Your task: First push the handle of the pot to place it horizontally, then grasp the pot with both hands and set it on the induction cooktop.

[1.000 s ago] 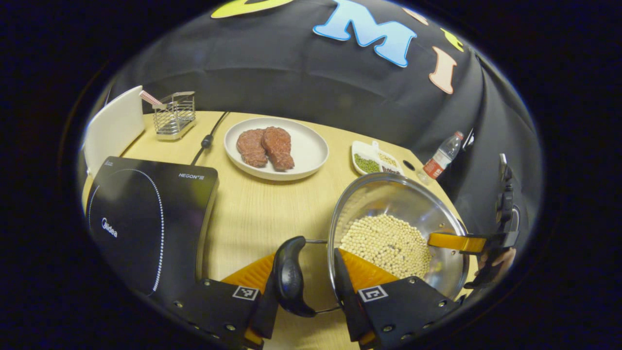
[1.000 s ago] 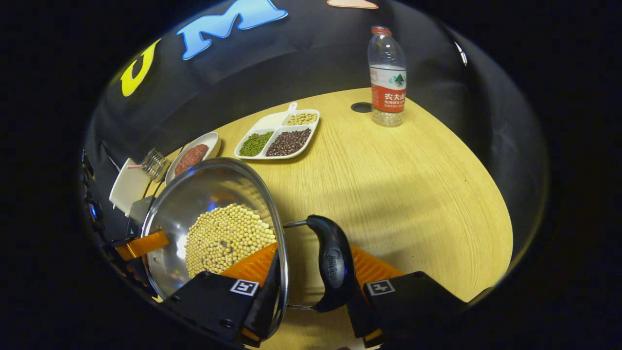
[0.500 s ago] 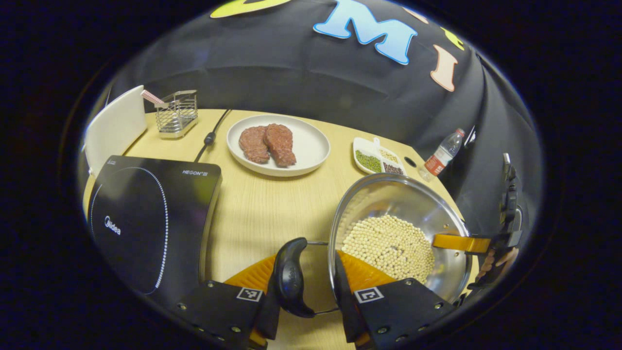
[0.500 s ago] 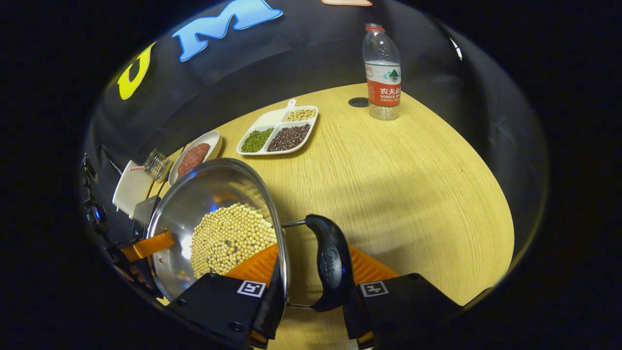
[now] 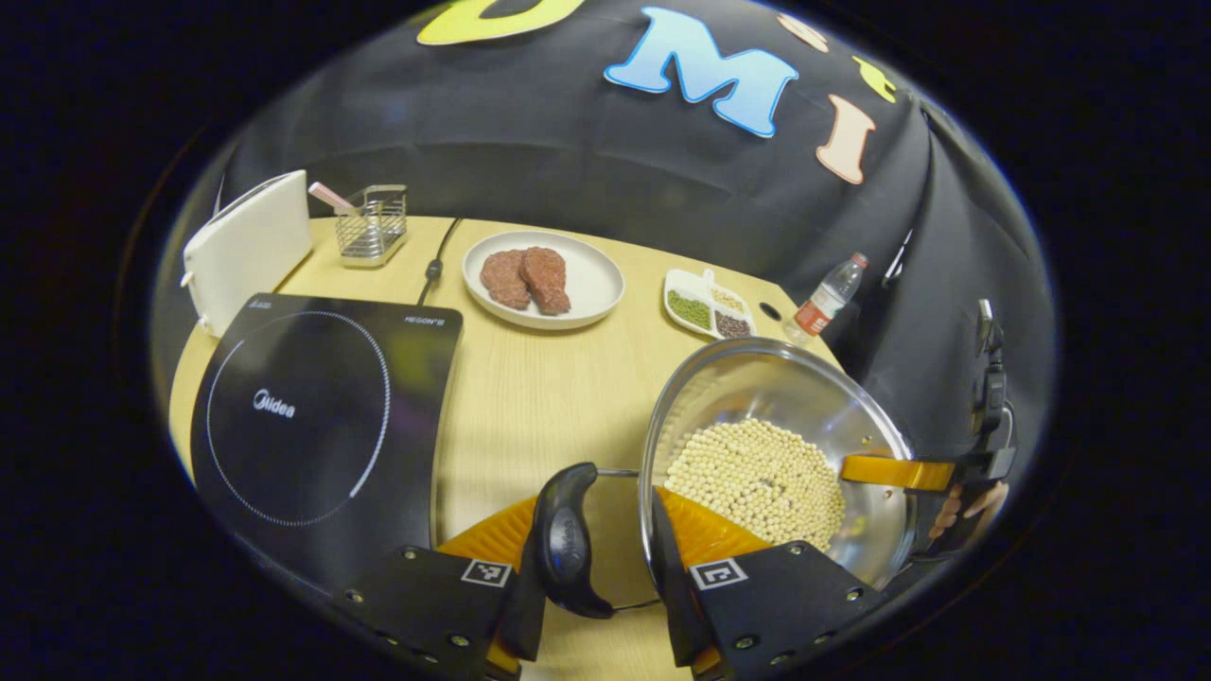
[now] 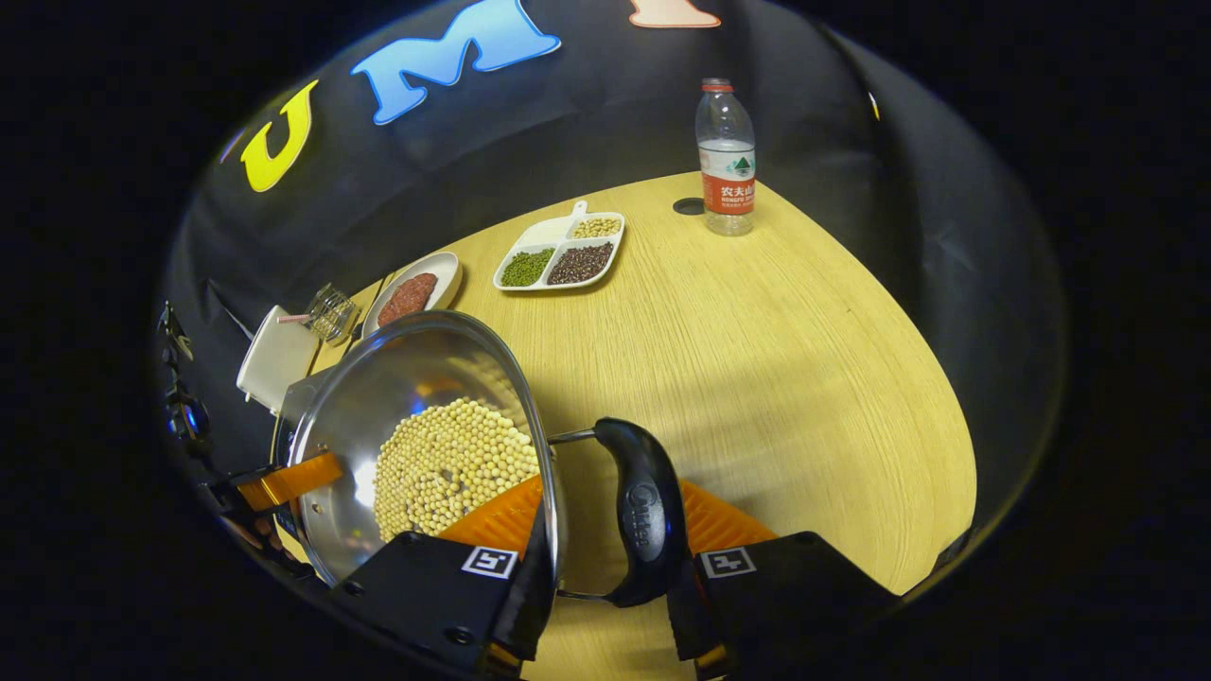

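desk (image 5: 530, 397) under pot (image 5: 776, 454); left claw (image 5: 605, 591) and right claw (image 6: 605, 591) each clamped on a side handle. cooktop (image 5: 312, 416) sits beyond left claw, left-forward.

1. Left tongs (image 5: 605, 605): two black block-shaped finger mounts in the left gripper view, each bearing a small square black-and-white fiducial marker on its upper face.
2. Round screw heads line the outer edges of both mounts.
3. Ribbed pad faces fan forward from the mounts.
4. Right tongs (image 6: 605, 601): same build in the right gripper view, with black mounts, one square marker apiece, a screw head on the left mount, and ribbed pad faces ahead.
5. Seen from the left gripper view, the far tongs show a dark body with a cable running up it; the hand (image 5: 960, 506) holding them shows bare fingers, no sleeve discernible.
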`<state>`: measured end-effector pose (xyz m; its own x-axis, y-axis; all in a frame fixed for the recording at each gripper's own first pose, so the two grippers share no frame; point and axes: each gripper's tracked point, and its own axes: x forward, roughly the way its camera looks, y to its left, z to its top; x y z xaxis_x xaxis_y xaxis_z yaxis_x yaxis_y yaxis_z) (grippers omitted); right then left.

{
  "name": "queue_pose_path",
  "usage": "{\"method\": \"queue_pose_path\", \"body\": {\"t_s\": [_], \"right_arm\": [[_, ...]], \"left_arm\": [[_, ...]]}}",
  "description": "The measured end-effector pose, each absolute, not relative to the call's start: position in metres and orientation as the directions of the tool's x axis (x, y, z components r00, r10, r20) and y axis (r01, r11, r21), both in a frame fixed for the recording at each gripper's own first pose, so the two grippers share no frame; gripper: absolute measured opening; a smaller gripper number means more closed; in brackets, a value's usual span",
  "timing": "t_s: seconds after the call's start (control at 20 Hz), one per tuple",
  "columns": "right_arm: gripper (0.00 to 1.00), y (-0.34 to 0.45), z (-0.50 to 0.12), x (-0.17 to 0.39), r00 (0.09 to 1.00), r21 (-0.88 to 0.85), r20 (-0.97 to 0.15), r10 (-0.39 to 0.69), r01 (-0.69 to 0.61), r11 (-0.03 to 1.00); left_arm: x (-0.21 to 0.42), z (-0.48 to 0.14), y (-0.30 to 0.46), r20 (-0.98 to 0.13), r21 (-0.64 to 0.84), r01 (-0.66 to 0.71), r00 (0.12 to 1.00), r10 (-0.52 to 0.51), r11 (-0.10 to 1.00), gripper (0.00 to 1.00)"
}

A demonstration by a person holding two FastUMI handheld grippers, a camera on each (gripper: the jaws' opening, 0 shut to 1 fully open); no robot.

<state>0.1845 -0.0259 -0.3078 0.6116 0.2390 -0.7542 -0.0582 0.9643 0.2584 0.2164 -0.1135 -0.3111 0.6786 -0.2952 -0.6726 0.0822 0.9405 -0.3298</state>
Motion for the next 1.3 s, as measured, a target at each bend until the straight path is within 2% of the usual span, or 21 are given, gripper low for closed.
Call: {"method": "queue_pose_path", "body": {"t_s": [0.1, 0.15, 0.2, 0.25, 0.3, 0.4, 0.45, 0.6, 0.65, 0.8, 0.9, 1.0, 1.2, 1.25, 1.3], "right_arm": [[0.53, -0.025, -0.297, 0.162, 0.612, 0.26, -0.755, 0.236, -0.051, 0.964], [0.55, -0.024, -0.292, 0.151, 0.608, 0.259, -0.758, 0.236, -0.051, 0.965], [0.53, -0.021, -0.289, 0.139, 0.604, 0.261, -0.761, 0.237, -0.05, 0.964], [0.55, -0.017, -0.287, 0.129, 0.599, 0.263, -0.764, 0.239, -0.049, 0.963], [0.53, -0.013, -0.283, 0.119, 0.597, 0.265, -0.765, 0.24, -0.048, 0.963], [0.56, -0.005, -0.278, 0.104, 0.602, 0.255, -0.764, 0.232, -0.049, 0.966], [0.55, -0.001, -0.276, 0.097, 0.604, 0.252, -0.764, 0.228, -0.046, 0.967], [0.53, 0.018, -0.268, 0.073, 0.601, 0.26, -0.764, 0.235, -0.046, 0.964], [0.53, 0.026, -0.267, 0.068, 0.603, 0.263, -0.761, 0.238, -0.048, 0.963], [0.55, 0.051, -0.257, 0.059, 0.605, 0.274, -0.755, 0.253, -0.06, 0.96], [0.53, 0.074, -0.254, 0.055, 0.604, 0.278, -0.752, 0.264, -0.073, 0.958], [0.53, 0.094, -0.251, 0.051, 0.599, 0.275, -0.752, 0.275, -0.095, 0.957], [0.53, 0.141, -0.246, 0.058, 0.597, 0.284, -0.74, 0.309, -0.14, 0.949], [0.55, 0.152, -0.244, 0.061, 0.594, 0.287, -0.739, 0.318, -0.149, 0.946], [0.53, 0.163, -0.243, 0.064, 0.592, 0.29, -0.738, 0.323, -0.154, 0.945]], "left_arm": [[0.197, -0.299, -0.111, -0.671, -0.334, 0.085, 0.677, -0.301, 0.939, 0.56], [0.189, -0.292, -0.107, -0.669, -0.331, 0.089, 0.68, -0.3, 0.94, 0.56], [0.179, -0.286, -0.103, -0.668, -0.329, 0.094, 0.68, -0.302, 0.94, 0.53], [0.17, -0.28, -0.098, -0.669, -0.325, 0.095, 0.68, -0.3, 0.941, 0.54], [0.162, -0.275, -0.092, -0.669, -0.32, 0.097, 0.681, -0.298, 0.942, 0.54], [0.148, -0.273, -0.082, -0.672, -0.325, 0.1, 0.676, -0.304, 0.94, 0.55], [0.141, -0.272, -0.077, -0.674, -0.333, 0.096, 0.671, -0.308, 0.938, 0.49], [0.123, -0.26, -0.054, -0.662, -0.329, 0.101, 0.685, -0.306, 0.939, 0.56], [0.117, -0.258, -0.045, -0.657, -0.326, 0.098, 0.691, -0.3, 0.94, 0.55], [0.105, -0.253, -0.013, -0.651, -0.323, 0.073, 0.706, -0.278, 0.943, 0.49], [0.099, -0.248, 0.01, -0.644, -0.319, 0.063, 0.718, -0.264, 0.946, 0.52], [0.096, -0.245, 0.033, -0.638, -0.315, 0.049, 0.729, -0.25, 0.948, 0.49], [0.094, -0.243, 0.079, -0.627, -0.318, 0.007, 0.748, -0.215, 0.948, 0.49], [0.095, -0.243, 0.089, -0.626, -0.32, -0.006, 0.752, -0.207, 0.947, 0.49], [0.095, -0.241, 0.1, -0.623, -0.322, -0.016, 0.756, -0.199, 0.947, 0.49]]}}
